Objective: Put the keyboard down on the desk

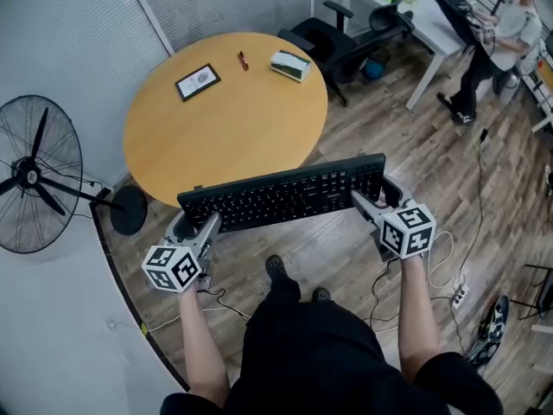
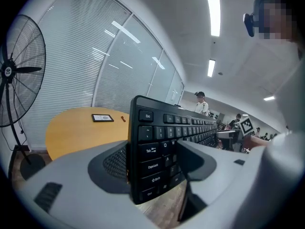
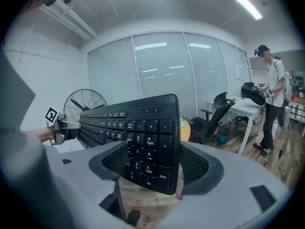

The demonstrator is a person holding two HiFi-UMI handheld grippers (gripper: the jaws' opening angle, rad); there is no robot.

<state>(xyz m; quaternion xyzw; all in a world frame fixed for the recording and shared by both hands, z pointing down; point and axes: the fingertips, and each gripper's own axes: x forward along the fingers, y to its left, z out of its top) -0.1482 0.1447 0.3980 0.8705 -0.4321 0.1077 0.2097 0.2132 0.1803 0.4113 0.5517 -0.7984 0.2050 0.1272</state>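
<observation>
Keyboard (image 1: 285, 194), clamped in left gripper (image 1: 195, 223) and right gripper (image 1: 373, 197), hangs along desk (image 1: 233, 124) edge.

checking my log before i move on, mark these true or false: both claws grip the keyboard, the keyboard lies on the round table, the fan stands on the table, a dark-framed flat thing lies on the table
1. Both claws grip the keyboard. True: the left claw is shut on one end of the keyboard and the right claw on the other.
2. The keyboard lies on the round table. False: it is held up in the air at the near edge of the round table.
3. The fan stands on the table. False: the fan stands on the floor beside the table.
4. A dark-framed flat thing lies on the table. True: the dark-framed flat thing lies toward the far side.
</observation>
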